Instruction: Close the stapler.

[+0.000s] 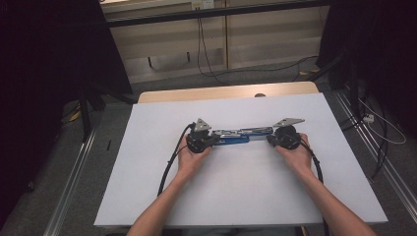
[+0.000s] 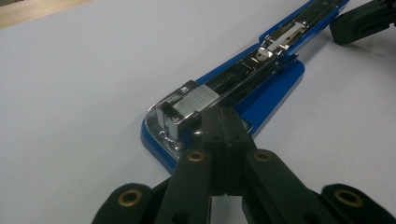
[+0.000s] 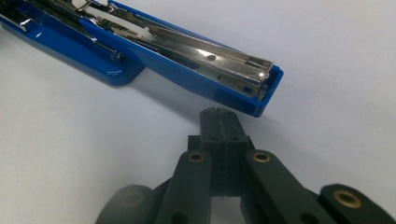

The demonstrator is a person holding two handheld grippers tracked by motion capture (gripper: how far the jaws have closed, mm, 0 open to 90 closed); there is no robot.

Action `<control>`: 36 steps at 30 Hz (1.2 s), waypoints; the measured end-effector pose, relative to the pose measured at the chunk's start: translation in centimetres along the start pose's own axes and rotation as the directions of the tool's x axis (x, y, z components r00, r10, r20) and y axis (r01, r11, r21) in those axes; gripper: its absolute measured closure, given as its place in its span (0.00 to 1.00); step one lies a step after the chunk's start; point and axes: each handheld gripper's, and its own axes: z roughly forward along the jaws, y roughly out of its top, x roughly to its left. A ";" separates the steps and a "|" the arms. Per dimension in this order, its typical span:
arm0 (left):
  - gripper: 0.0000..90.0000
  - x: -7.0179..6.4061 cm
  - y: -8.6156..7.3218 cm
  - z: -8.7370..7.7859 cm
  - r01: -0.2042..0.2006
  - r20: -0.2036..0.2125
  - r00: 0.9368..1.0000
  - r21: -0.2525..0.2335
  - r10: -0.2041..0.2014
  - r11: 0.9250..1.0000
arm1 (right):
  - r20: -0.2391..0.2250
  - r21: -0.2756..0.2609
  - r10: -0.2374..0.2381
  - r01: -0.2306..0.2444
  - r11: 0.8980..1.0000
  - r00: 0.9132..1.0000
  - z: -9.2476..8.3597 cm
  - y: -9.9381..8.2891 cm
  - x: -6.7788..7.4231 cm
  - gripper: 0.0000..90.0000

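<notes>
Tabletop (image 1: 147,187): white, flat, matte, wooden edge strip along far side. Grey carpeted floor (image 1: 39,196) around it, metal rails (image 1: 74,177) at left and right. Pale wall panels (image 1: 255,39) behind, cables (image 1: 201,44) hanging down and trailing over floor. Both upper corners of room dark, contents not legible.

Stapler (image 1: 235,135): blue, opened out flat, lying across middle of tabletop between both hands. Base end with chrome anvil plate and staple block toward left; long arm with chrome magazine channel toward right. In left tool view, far end of stapler (image 2: 261,74) cut off at top edge. In right tool view, base half of stapler (image 3: 196,60) cut off at upper left.

Left tool (image 1: 212,140): jaws closed together, nothing between them, tips at base end of stapler, beside staple block; contact not certain. Left tool (image 2: 223,122) hides part of blue base beneath it.

Right tool (image 1: 270,139): jaws closed, empty, tips just short of blue end of magazine arm, narrow gap visible at right tool (image 3: 220,116) in its own view.

Hands wrap tool bodies; forearms cut off at bottom edge. Black cable (image 1: 169,167) loops from left tool across tabletop.
</notes>
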 end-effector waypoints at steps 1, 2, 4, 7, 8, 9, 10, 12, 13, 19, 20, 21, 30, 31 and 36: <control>1.00 0.0 0.0 0.0 0.003 0.000 1.000 0.000 -0.003 1.000 | 0.001 -0.004 0.001 -0.001 1.000 1.000 0.0 -0.1 0.0 1.00; 1.00 0.1 0.0 0.0 -0.006 -0.001 1.000 0.006 0.006 1.000 | -0.001 -0.007 0.007 -0.007 1.000 1.000 0.0 -0.1 0.0 1.00; 1.00 0.1 0.0 0.0 0.003 0.003 1.000 0.006 -0.003 1.000 | -0.001 -0.010 0.003 -0.003 1.000 1.000 0.1 -0.1 -0.1 1.00; 1.00 0.2 0.0 -0.1 -0.001 -0.003 1.000 0.007 0.001 1.000 | 0.001 -0.012 0.003 -0.003 1.000 1.000 0.1 -0.1 0.0 1.00; 1.00 0.2 0.0 -0.1 0.002 -0.003 1.000 0.005 -0.002 1.000 | 0.001 -0.014 0.003 -0.003 1.000 1.000 0.1 -0.1 0.0 1.00; 1.00 0.1 0.0 0.0 0.008 0.003 1.000 0.003 -0.008 1.000 | 0.000 -0.016 0.004 -0.004 1.000 1.000 0.2 -0.1 -0.1 1.00; 1.00 0.1 0.0 0.0 0.009 0.001 1.000 0.002 -0.009 1.000 | -0.001 -0.016 0.004 -0.004 1.000 1.000 0.2 -0.1 -0.1 1.00; 1.00 0.1 0.0 -0.1 -0.006 -0.009 1.000 0.005 0.006 1.000 | 0.000 -0.015 0.003 -0.003 1.000 1.000 0.2 -0.1 -0.1 1.00; 1.00 0.0 0.0 -0.1 -0.007 -0.013 1.000 0.004 0.007 1.000 | 0.001 -0.015 0.003 -0.003 1.000 1.000 0.2 -0.1 0.0 1.00; 1.00 -0.1 -0.1 0.0 0.007 -0.010 1.000 -0.004 -0.007 1.000 | 0.005 -0.020 0.001 -0.001 1.000 1.000 0.3 0.0 0.0 1.00; 1.00 0.0 -0.1 0.0 0.002 -0.009 1.000 0.000 -0.002 1.000 | 0.005 -0.023 0.001 0.000 1.000 1.000 0.3 0.0 0.0 1.00; 1.00 0.0 -0.1 0.0 0.006 -0.007 1.000 -0.001 -0.006 1.000 | 0.003 -0.026 0.005 -0.005 1.000 1.000 0.4 0.0 -0.1 1.00; 1.00 0.1 -0.1 0.0 0.017 -0.003 1.000 -0.003 -0.017 1.000 | 0.007 -0.033 -0.002 0.002 0.999 1.000 0.5 0.1 -0.1 1.00; 1.00 0.1 -0.1 0.0 0.014 0.001 1.000 -0.003 -0.014 1.000 | 0.007 -0.034 -0.003 0.004 0.999 1.000 0.5 0.1 -0.1 1.00; 1.00 0.2 -0.1 0.0 0.019 0.002 1.000 -0.003 -0.019 1.000 | 0.009 -0.042 -0.010 0.011 0.999 1.000 0.5 0.1 0.1 1.00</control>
